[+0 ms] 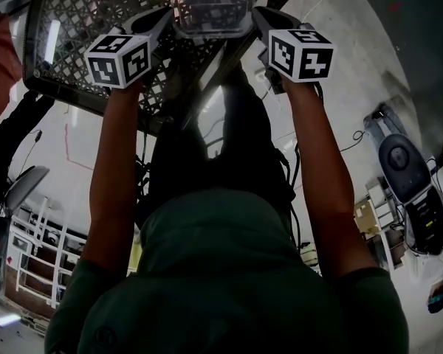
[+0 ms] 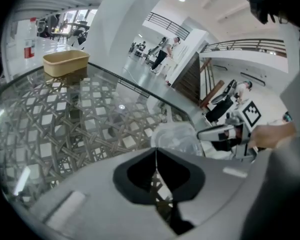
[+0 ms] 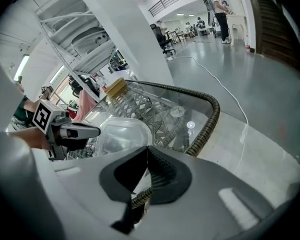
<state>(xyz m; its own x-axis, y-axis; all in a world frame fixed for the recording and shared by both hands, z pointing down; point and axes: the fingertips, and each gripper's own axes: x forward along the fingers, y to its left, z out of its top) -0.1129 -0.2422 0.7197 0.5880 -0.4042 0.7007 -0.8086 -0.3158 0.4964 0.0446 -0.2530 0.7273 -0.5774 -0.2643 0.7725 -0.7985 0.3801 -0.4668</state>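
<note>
A clear plastic container (image 1: 210, 11) sits at the near edge of a glass-topped woven table (image 1: 81, 21). My two grippers flank it. The left gripper (image 1: 166, 17) meets its left side and the right gripper (image 1: 257, 15) its right side. In the left gripper view the jaws (image 2: 156, 156) are closed to a thin line, with the container's rim (image 2: 175, 136) right at their tips. The right gripper's jaws (image 3: 147, 156) are likewise closed at the container's edge (image 3: 122, 134). Each gripper view shows the other gripper across the container.
A beige tub (image 2: 66, 63) stands at the table's far side. The table's dark woven rim (image 3: 210, 119) curves round on the right. Cables and a dark wheeled device (image 1: 402, 161) lie on the grey floor. A white railing (image 1: 37, 257) shows lower left. People stand far off.
</note>
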